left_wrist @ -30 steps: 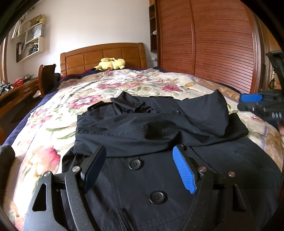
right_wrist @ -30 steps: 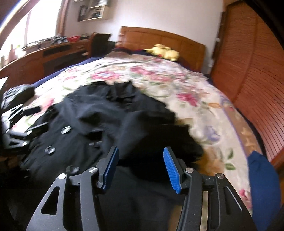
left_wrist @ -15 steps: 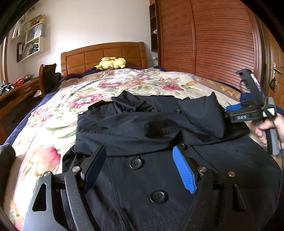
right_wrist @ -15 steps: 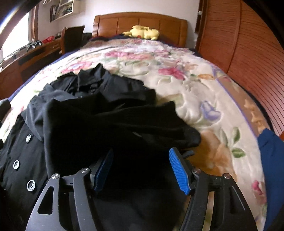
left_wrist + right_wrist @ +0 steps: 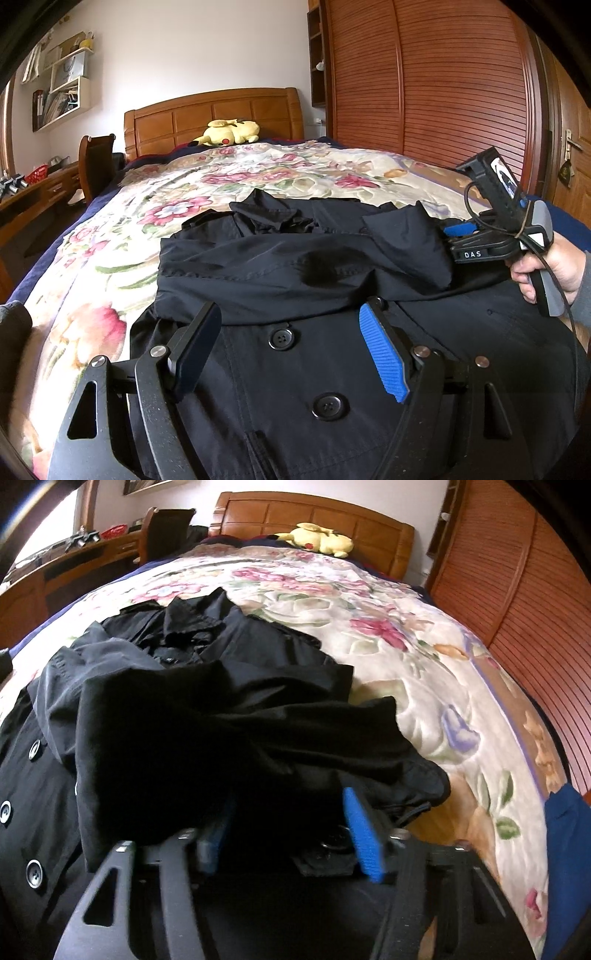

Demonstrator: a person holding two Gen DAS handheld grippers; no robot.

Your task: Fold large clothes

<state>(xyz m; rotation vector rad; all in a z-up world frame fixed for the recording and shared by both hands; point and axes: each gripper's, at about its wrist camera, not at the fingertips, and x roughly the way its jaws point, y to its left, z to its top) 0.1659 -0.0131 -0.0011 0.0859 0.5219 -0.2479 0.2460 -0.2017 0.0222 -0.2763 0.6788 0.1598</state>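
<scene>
A large black buttoned coat (image 5: 295, 362) lies on the floral bedspread (image 5: 110, 266), its sleeves folded across the chest. My left gripper (image 5: 288, 339) is open and empty, low over the coat's button front. My right gripper (image 5: 288, 823) is open with the folded sleeve's dark cloth (image 5: 229, 746) lying between its fingers; the left finger is partly hidden by cloth. In the left wrist view the right gripper (image 5: 461, 236) sits at the coat's right edge, held by a hand (image 5: 550, 266).
A yellow plush toy (image 5: 229, 133) lies by the wooden headboard (image 5: 214, 110). A slatted wooden wardrobe (image 5: 443, 81) stands to the right of the bed. A desk (image 5: 33, 192) and chair (image 5: 98, 162) stand to the left. Blue cloth (image 5: 565, 849) lies at the bed's right edge.
My right gripper has moved forward and down into the folded sleeve at the coat's right edge, so cloth now lies between its fingers. My left gripper has stayed in place.
</scene>
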